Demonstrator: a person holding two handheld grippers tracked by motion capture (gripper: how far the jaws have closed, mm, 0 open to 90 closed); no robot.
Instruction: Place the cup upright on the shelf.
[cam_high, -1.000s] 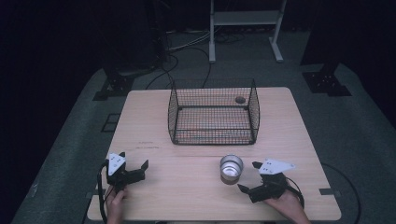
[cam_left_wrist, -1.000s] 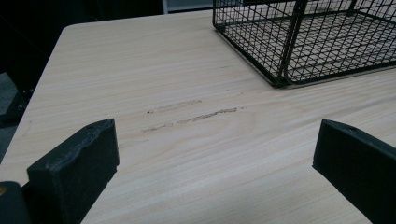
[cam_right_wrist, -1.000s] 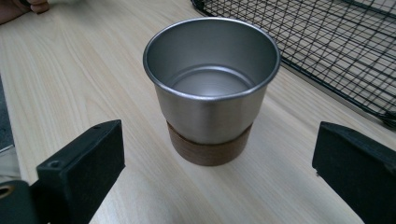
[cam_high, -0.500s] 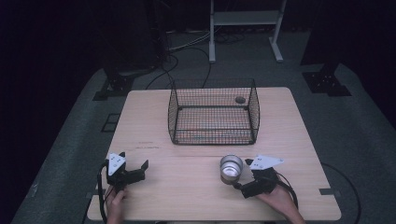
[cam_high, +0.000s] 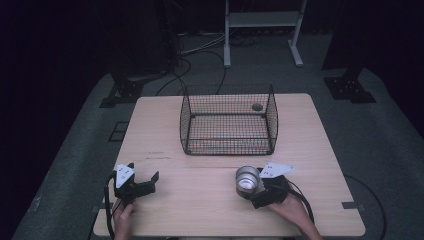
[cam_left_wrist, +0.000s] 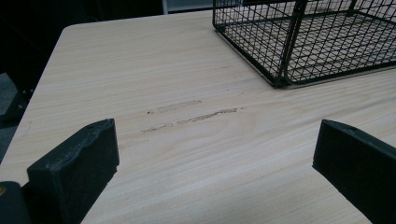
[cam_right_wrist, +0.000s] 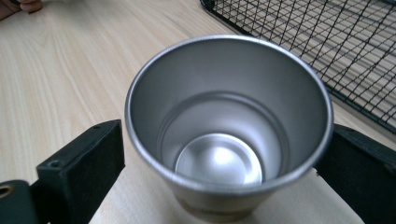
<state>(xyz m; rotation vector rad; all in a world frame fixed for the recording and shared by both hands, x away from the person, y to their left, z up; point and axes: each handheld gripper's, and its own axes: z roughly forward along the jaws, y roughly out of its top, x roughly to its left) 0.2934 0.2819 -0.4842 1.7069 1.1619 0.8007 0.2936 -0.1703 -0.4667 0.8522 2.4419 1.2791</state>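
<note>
I see the metal cup (cam_right_wrist: 229, 135) upright on the table (cam_high: 200, 200), just in front of the wire basket (cam_high: 228, 120), nearer its right corner. The right gripper (cam_right_wrist: 224, 168) has one jaw at each side of the cup; I cannot tell whether they press on its wall. The left gripper (cam_left_wrist: 210, 172) rests well to the left of the basket's front, jaws wide apart over bare wood.

Between the matt black jaws a brushed, shiny metal cup (cam_right_wrist: 229, 135) is seen; beyond them, pale wood-grain bench (cam_right_wrist: 65, 70) and black wire basket (cam_right_wrist: 327, 42).
</note>
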